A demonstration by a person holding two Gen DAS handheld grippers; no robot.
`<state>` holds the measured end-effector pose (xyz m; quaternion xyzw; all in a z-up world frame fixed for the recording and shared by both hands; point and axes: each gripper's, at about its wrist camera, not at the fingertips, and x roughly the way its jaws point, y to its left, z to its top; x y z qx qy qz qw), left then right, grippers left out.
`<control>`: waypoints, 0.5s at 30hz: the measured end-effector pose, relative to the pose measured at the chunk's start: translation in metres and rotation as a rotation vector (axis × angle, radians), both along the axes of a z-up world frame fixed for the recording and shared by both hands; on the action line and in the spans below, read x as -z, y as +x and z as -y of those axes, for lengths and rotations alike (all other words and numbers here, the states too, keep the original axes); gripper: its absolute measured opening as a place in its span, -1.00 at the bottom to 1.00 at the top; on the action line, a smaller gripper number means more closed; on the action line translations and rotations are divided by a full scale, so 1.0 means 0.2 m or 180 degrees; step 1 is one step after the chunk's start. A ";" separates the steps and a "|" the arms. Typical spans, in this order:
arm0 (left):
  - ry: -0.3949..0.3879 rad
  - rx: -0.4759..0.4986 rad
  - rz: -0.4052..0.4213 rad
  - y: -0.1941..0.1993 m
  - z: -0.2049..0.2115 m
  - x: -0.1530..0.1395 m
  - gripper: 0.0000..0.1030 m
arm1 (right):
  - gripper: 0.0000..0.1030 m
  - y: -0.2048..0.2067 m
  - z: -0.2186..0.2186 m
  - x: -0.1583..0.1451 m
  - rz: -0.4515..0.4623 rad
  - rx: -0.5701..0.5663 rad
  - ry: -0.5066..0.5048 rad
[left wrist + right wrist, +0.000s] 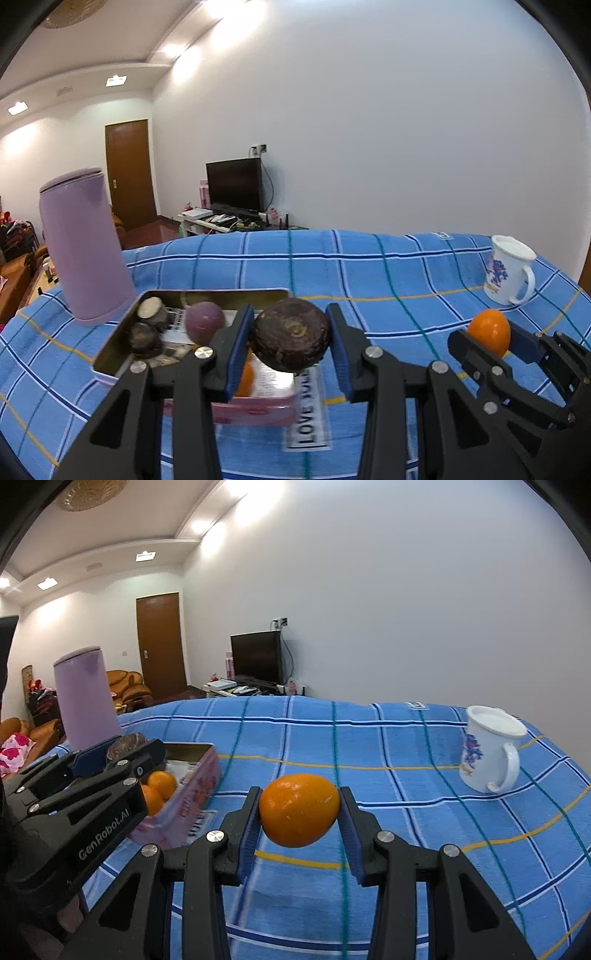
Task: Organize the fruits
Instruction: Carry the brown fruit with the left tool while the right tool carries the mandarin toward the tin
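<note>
My left gripper (290,338) is shut on a dark brown round fruit (290,339) and holds it above the near right part of a pink tin box (255,406). The box holds a purple fruit (204,320), two dark brown fruits (146,334) and oranges (244,380). My right gripper (299,812) is shut on an orange (299,809), held above the blue checked cloth to the right of the box (192,797). The right gripper and its orange (489,332) also show in the left wrist view. The left gripper (118,755) shows in the right wrist view.
A tall lilac canister (83,243) stands behind the box on the left. A white mug (509,275) with a blue print stands at the far right of the table. The blue checked cloth (369,266) covers the table. A room with a television lies beyond.
</note>
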<state>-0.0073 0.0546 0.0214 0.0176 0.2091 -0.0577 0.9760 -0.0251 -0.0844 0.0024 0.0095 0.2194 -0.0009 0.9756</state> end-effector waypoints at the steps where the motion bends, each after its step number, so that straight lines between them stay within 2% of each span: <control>1: 0.0011 -0.0020 0.0005 0.01 -0.03 -0.01 -0.19 | -0.17 0.00 -0.02 -0.01 0.0012 -0.0018 0.0009; 10: 0.0256 -0.0272 0.0147 0.11 -0.26 -0.03 -0.19 | -0.17 0.08 -0.26 -0.04 0.0067 -0.0222 0.0061; 15: 0.0304 -0.0330 0.0156 0.21 -0.37 -0.04 -0.19 | -0.17 0.14 -0.38 -0.03 0.0046 -0.0319 0.0072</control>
